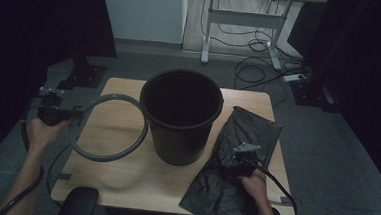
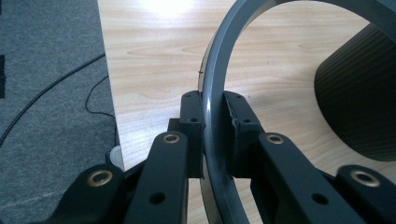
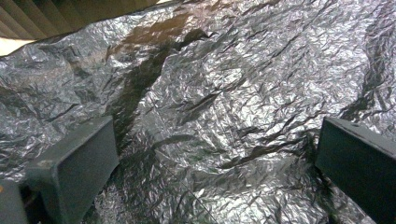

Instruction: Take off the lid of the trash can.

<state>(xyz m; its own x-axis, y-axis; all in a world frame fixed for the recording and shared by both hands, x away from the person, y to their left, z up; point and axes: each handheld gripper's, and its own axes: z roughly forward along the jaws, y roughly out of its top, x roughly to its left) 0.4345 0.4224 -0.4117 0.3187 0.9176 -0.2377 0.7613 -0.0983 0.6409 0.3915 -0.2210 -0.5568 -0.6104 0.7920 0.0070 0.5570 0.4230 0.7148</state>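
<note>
A black bin [image 1: 180,117] stands upright in the middle of the wooden table [image 1: 119,173]. To its left my left gripper [image 1: 78,114] is shut on a grey ring [image 1: 108,127], held a little above the table; the ring [image 2: 212,93] runs between the two jaw pads in the left gripper view, with the bin [image 2: 359,107] at the right. A crumpled black bag [image 1: 235,165] lies flat on the table right of the bin. My right gripper [image 1: 233,157] is low over the bag [image 3: 210,107], jaws wide open, nothing between them.
The table's left edge drops to grey carpet [image 2: 46,93] with a thin cable on it. Behind the table stand a white desk frame [image 1: 243,25] and loose cables [image 1: 261,67] on the floor. A dark chair back [image 1: 77,203] sits at the near edge.
</note>
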